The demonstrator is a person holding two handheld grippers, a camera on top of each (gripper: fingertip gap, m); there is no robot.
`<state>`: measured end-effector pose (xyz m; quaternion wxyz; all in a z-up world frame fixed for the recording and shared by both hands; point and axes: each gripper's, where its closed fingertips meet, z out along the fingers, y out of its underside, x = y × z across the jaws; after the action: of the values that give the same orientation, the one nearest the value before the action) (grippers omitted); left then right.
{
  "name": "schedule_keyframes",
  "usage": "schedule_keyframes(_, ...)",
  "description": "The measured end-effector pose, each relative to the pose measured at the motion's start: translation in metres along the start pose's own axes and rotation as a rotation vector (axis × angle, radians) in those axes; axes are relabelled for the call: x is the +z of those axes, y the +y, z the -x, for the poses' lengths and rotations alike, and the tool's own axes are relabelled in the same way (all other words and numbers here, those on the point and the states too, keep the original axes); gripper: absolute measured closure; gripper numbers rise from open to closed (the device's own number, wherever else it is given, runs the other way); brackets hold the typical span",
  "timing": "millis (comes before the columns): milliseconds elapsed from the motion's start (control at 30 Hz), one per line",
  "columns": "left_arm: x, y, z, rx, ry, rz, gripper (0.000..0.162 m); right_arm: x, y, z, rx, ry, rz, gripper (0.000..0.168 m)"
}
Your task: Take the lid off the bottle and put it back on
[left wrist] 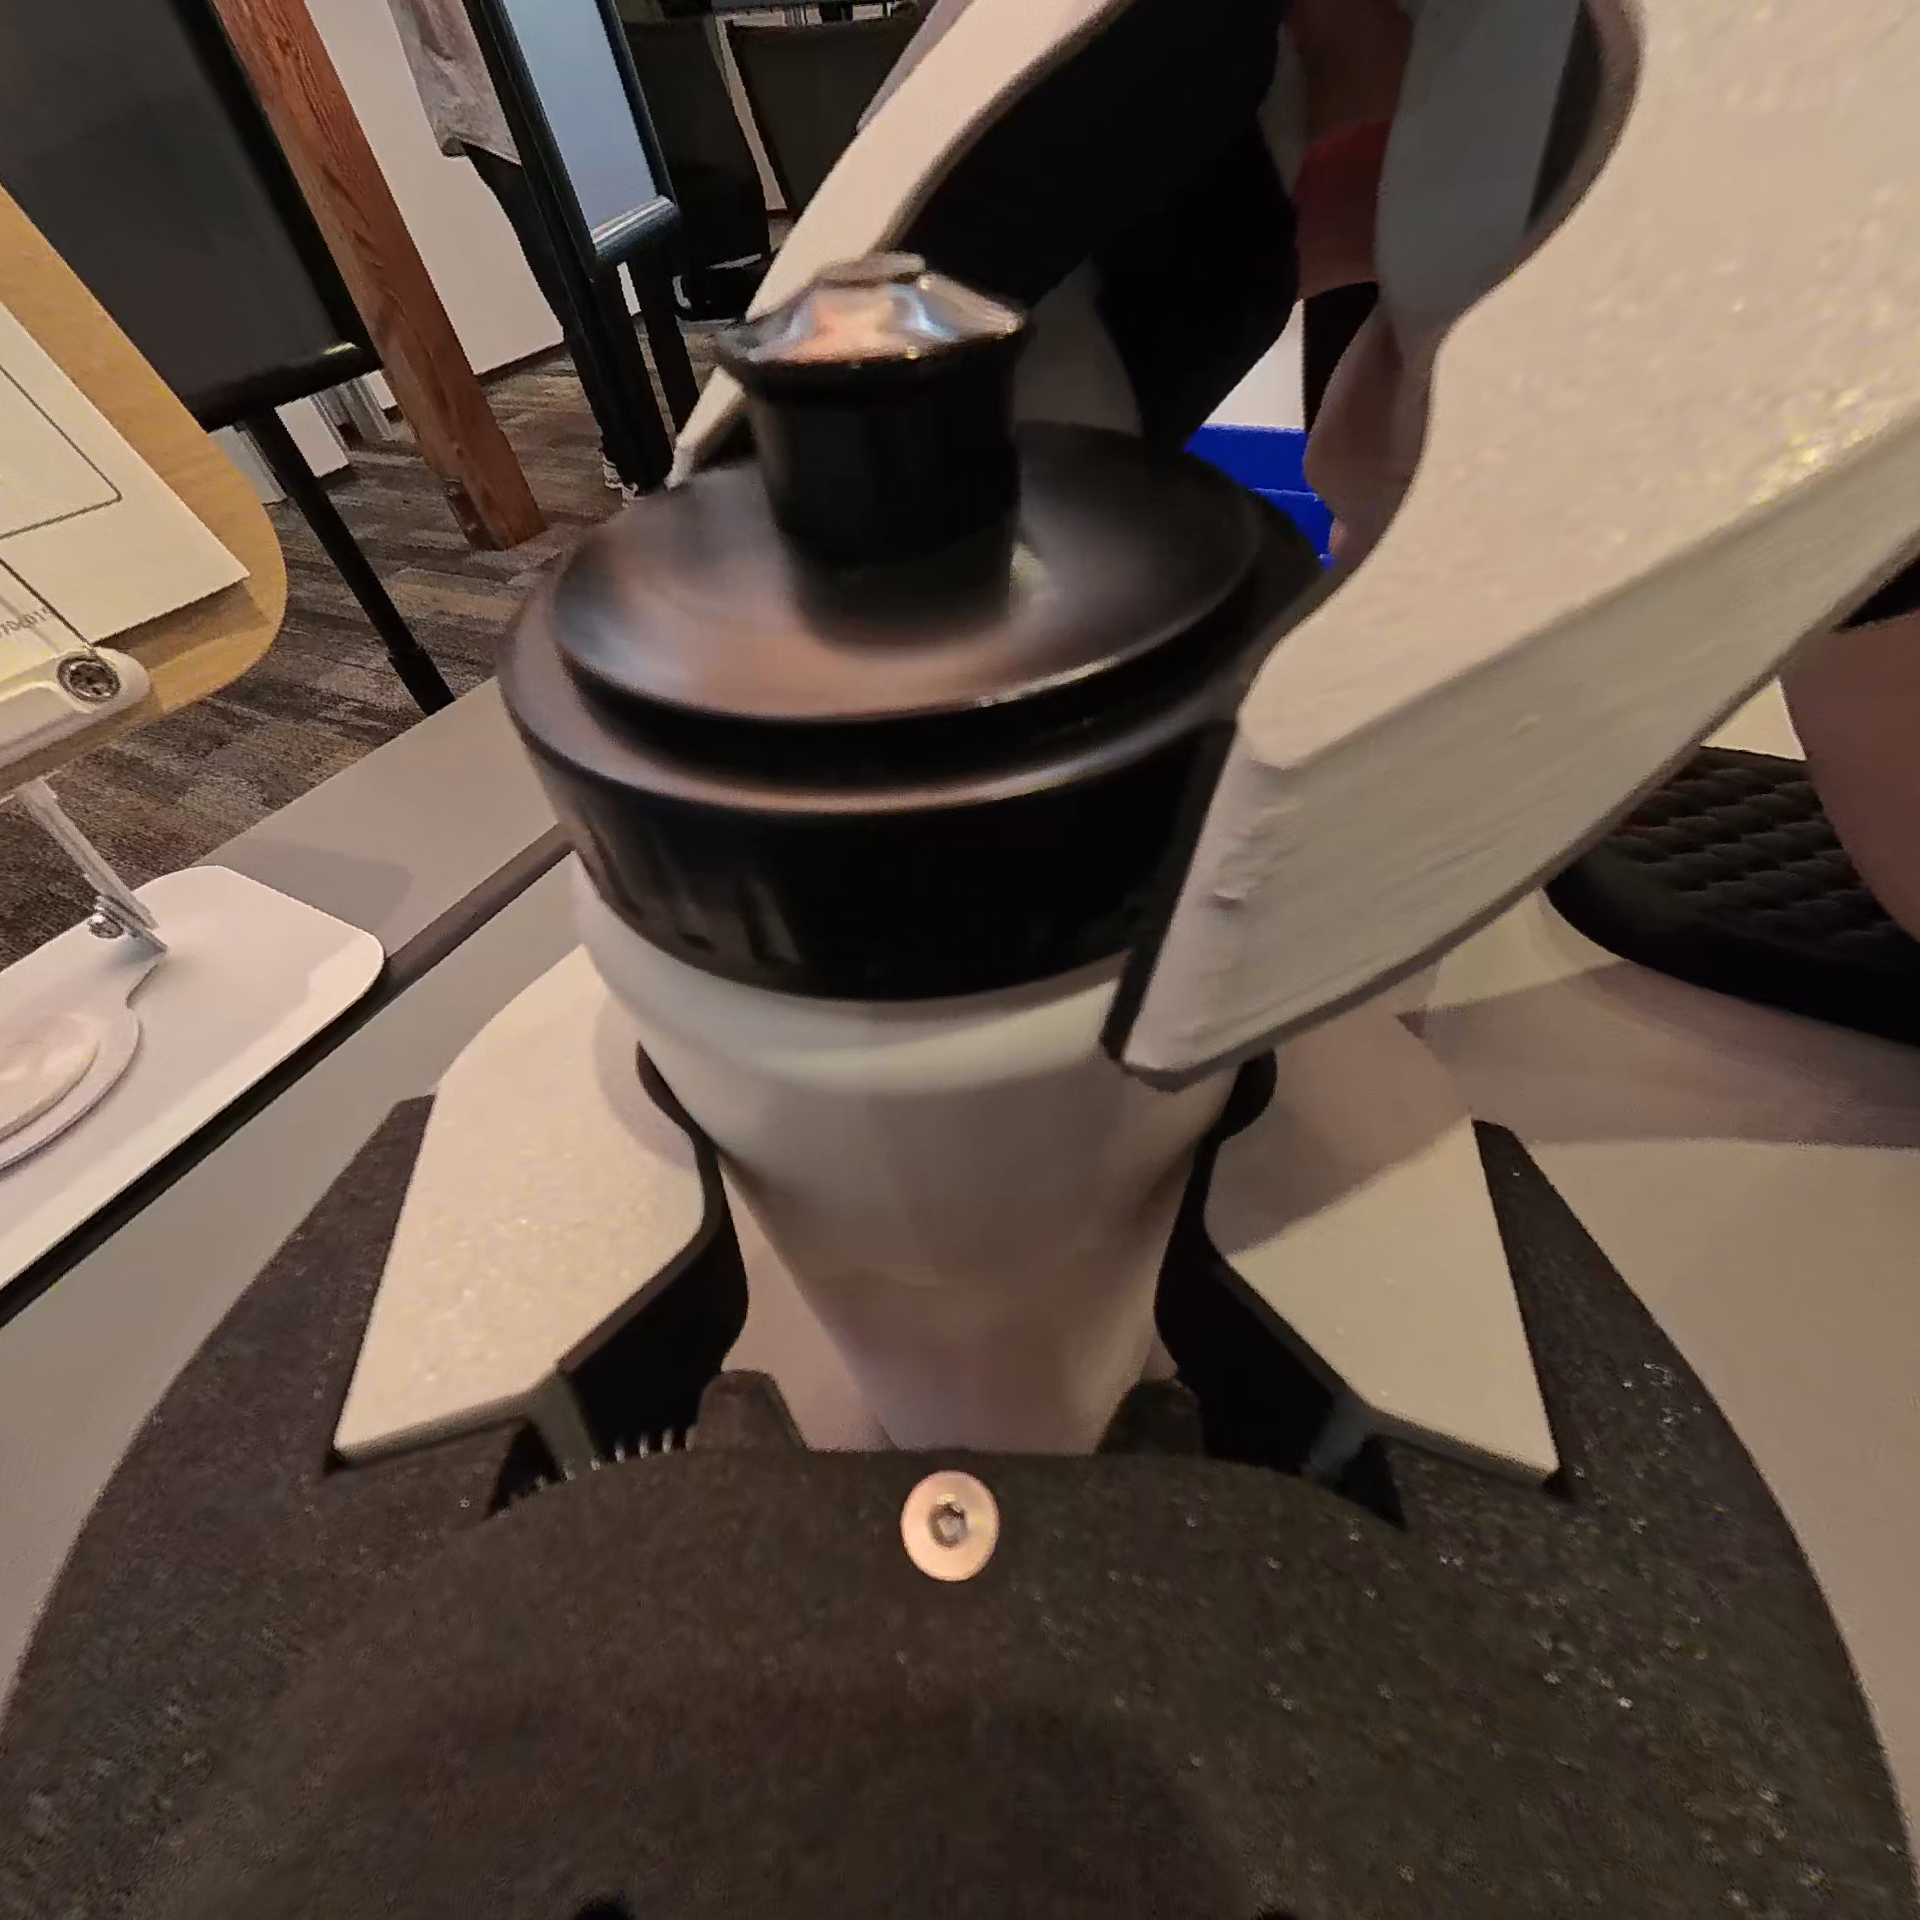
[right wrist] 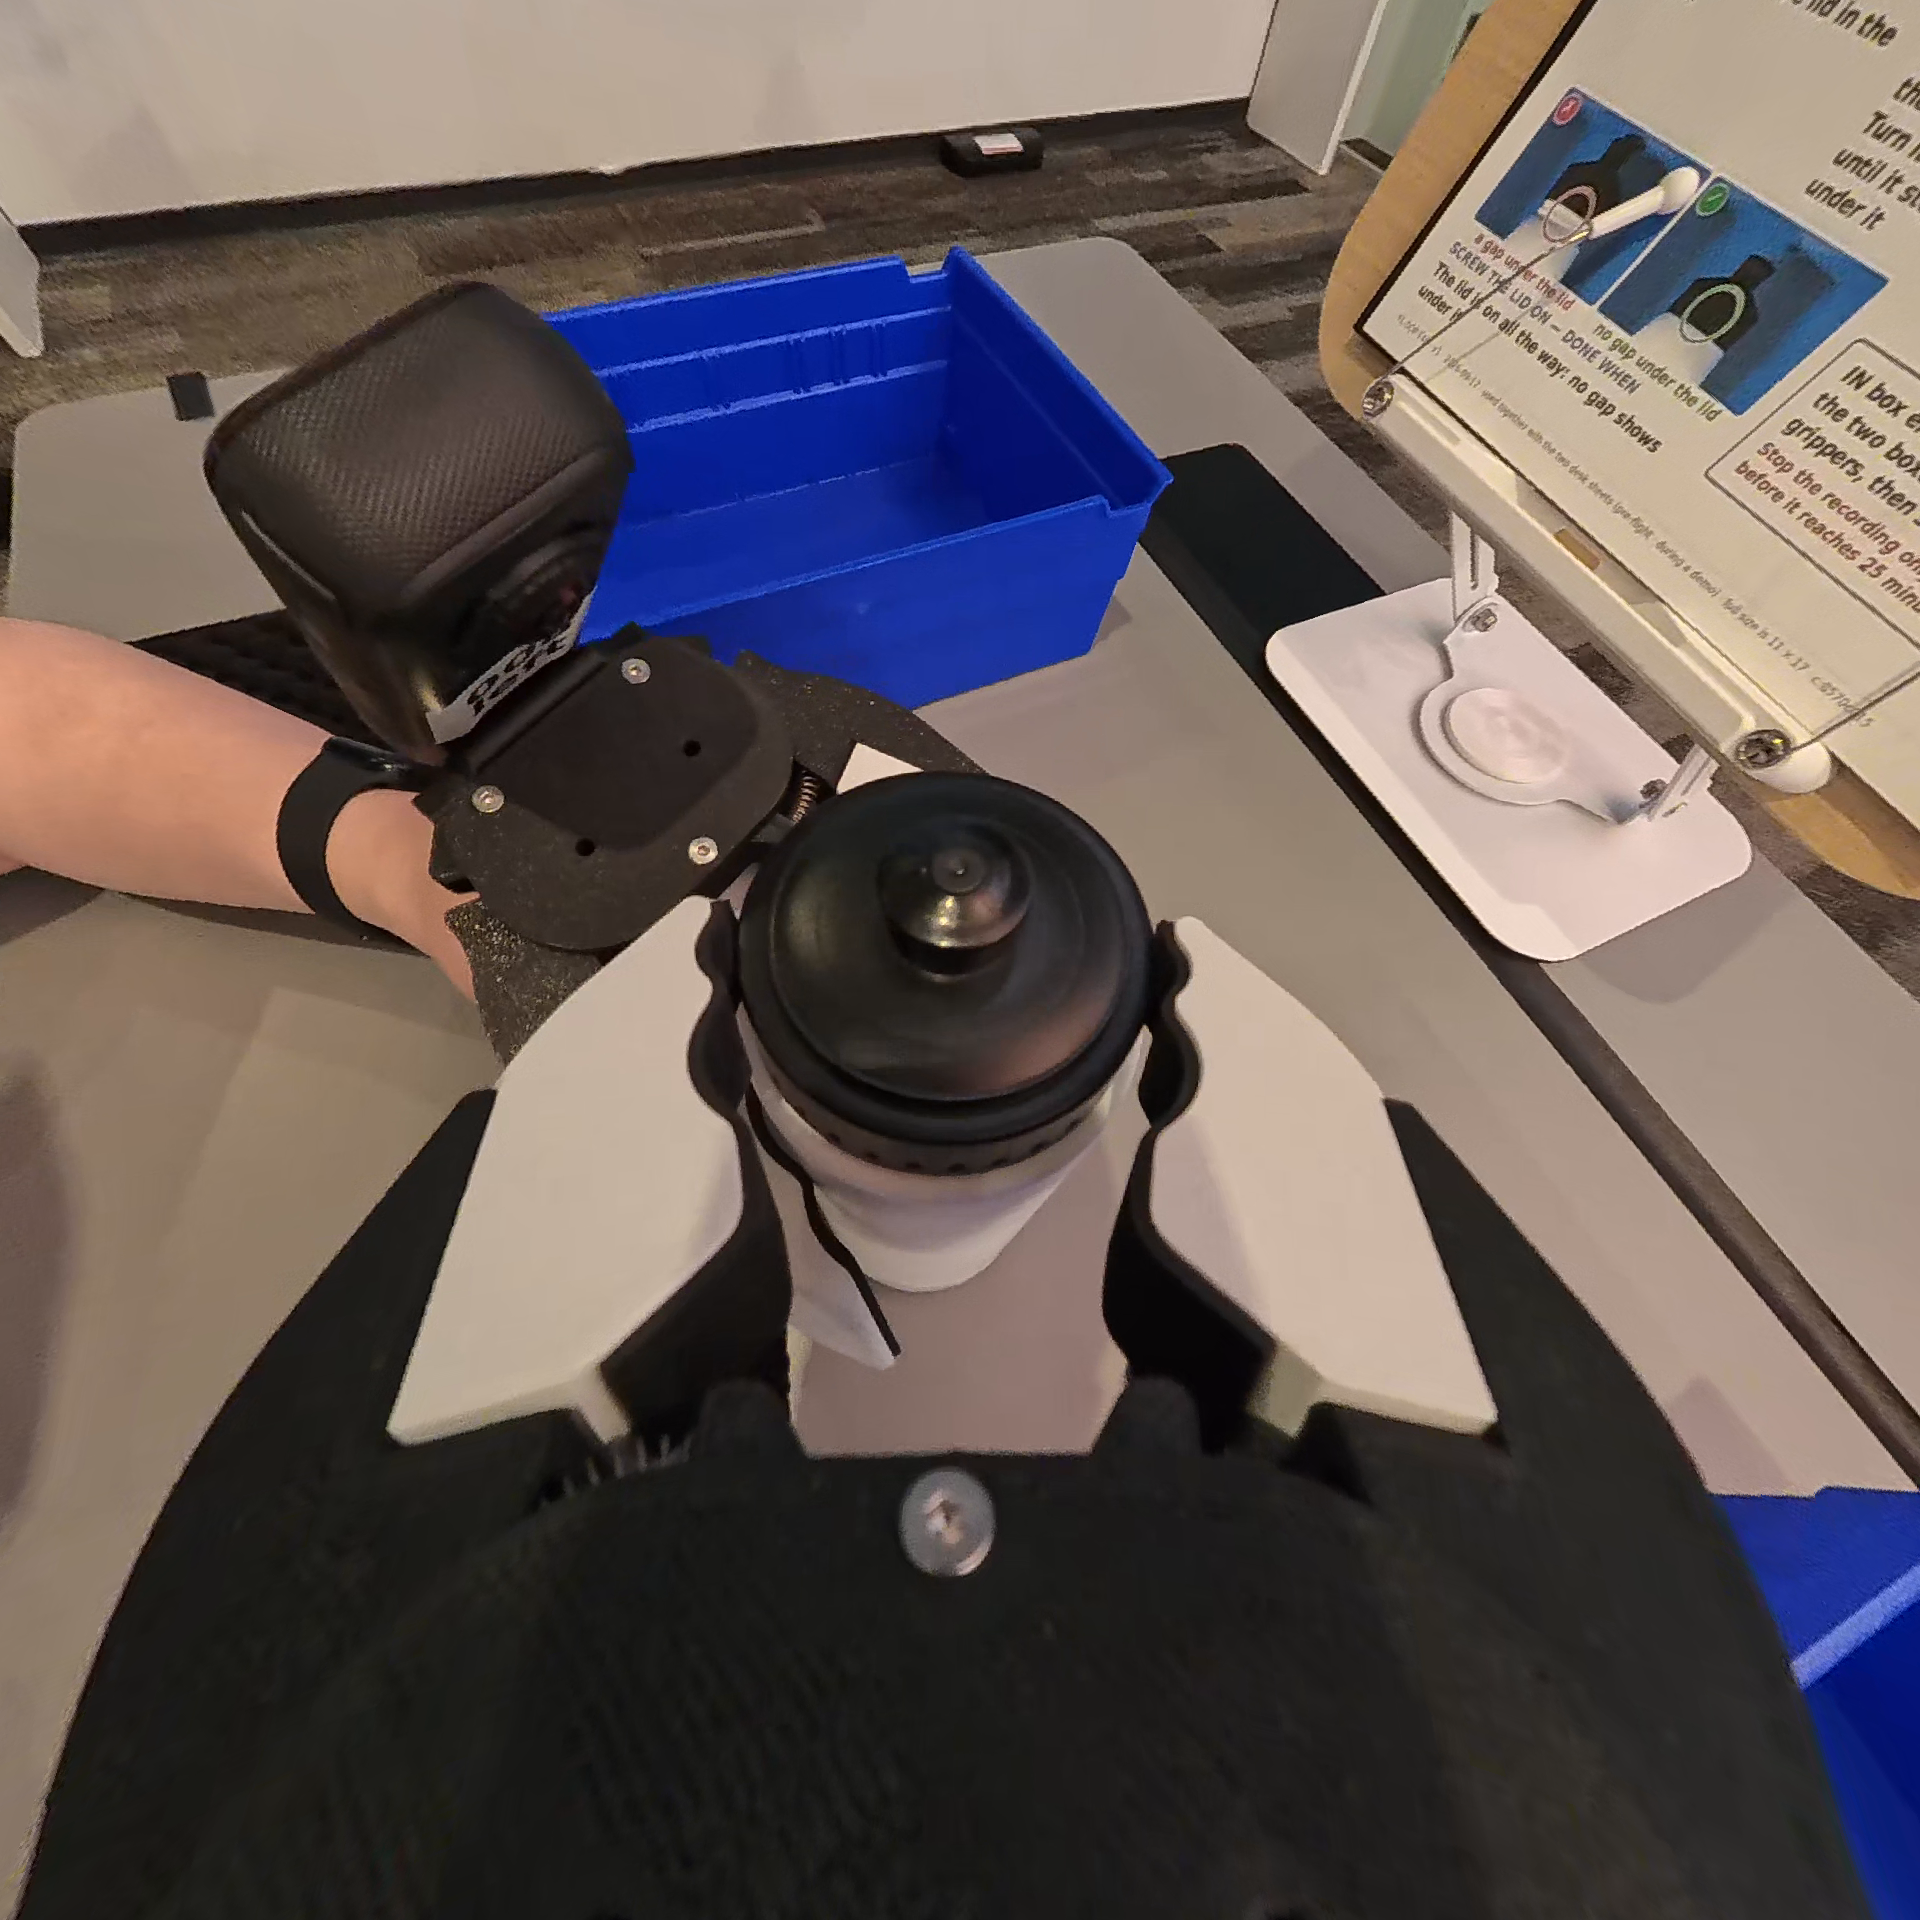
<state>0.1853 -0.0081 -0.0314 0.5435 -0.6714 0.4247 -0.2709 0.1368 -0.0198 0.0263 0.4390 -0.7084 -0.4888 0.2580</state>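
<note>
left gripper (left wrist: 956, 1174) grips white bottle (left wrist: 935, 1164) — right gripper (right wrist: 940, 1039) clamps black lid (right wrist: 940, 987).

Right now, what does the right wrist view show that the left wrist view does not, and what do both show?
Only the right wrist view shows the open blue plastic bin, the white stand's instruction sheet and a person's forearm. Only the left wrist view shows a brown wooden post and black metal legs. Both show the white bottle with its black screw lid, the left claw on the body, the right claw at the lid.
</note>
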Motion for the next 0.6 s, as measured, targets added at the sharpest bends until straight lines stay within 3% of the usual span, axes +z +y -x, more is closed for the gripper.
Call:
schedule_keyframes(467, -0.003, -0.0033, -0.0083, -0.008, 0.141, -0.042, 0.066, -0.0044, 0.0012, 0.0011, -0.027, -0.096, -0.045, 0.091)
schedule_keyframes(600, -0.0007, -0.0048, -0.0074, 0.022, 0.104, -0.069, 0.058, -0.0053, 0.0011, 0.0043, -0.031, -0.123, -0.048, 0.091)
